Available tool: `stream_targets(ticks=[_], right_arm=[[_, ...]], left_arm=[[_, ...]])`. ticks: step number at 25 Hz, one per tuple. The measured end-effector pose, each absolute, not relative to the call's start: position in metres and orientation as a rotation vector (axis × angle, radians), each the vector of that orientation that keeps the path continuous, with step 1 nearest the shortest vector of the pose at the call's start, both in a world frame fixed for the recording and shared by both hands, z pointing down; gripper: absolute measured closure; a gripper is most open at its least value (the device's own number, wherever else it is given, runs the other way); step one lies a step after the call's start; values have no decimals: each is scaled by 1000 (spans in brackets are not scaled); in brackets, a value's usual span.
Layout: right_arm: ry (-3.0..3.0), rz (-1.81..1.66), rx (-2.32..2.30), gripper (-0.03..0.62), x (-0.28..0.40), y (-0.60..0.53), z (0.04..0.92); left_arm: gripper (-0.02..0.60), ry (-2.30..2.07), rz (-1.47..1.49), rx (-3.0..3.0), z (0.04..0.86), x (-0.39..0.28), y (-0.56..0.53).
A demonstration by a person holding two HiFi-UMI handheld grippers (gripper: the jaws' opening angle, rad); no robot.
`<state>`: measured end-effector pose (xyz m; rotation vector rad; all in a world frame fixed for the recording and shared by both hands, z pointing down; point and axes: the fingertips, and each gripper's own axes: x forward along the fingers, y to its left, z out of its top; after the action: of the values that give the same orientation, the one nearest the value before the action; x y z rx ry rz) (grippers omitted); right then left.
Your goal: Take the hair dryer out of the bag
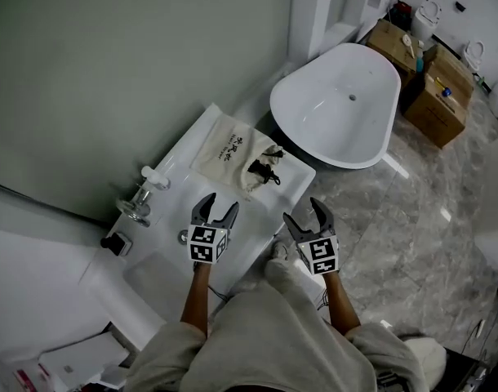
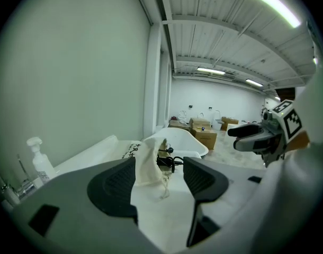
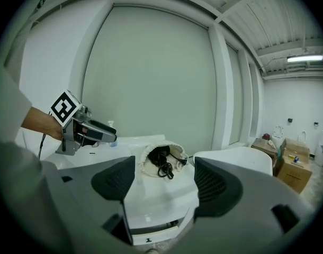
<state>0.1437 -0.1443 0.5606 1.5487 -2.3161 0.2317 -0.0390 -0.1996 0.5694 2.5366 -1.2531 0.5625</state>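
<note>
Both grippers hover with jaws apart and nothing between them above a white vanity top (image 1: 251, 219), where a cream drawstring bag (image 1: 231, 152) lies flat just ahead of them. The bag's long axis runs diagonally, closed end toward the wall and open mouth toward the freestanding bathtub (image 1: 339, 96). The hair dryer (image 3: 158, 155) sits inside that mouth, seen only as a dark shape, with its black cord (image 1: 264, 171) spilling onto the counter. The left gripper (image 1: 216, 211) lines up with the side of the bag and appears slightly nearer the cloth. The right gripper (image 1: 306, 216) looks almost straight into the opening, which lies ahead and a little to its left. That probably makes the right the better-placed one to draw the dryer out along the bag's axis, while the left pins the fabric.
</note>
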Motion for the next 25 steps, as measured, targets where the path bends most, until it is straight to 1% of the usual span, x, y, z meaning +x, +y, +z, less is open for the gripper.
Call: stream_targets(ticks=[4, 13, 25], right_arm=[[-2350, 259, 1485, 258, 156, -189, 572], [-2418, 337, 1326, 258, 170, -252, 590], [-2424, 406, 1201, 258, 164, -266, 622]], left_arm=[[321, -1280, 592, 2486, 582, -24, -236], [321, -1313, 683, 2379, 603, 6, -278], [322, -1267, 812, 2365, 633, 21, -296]])
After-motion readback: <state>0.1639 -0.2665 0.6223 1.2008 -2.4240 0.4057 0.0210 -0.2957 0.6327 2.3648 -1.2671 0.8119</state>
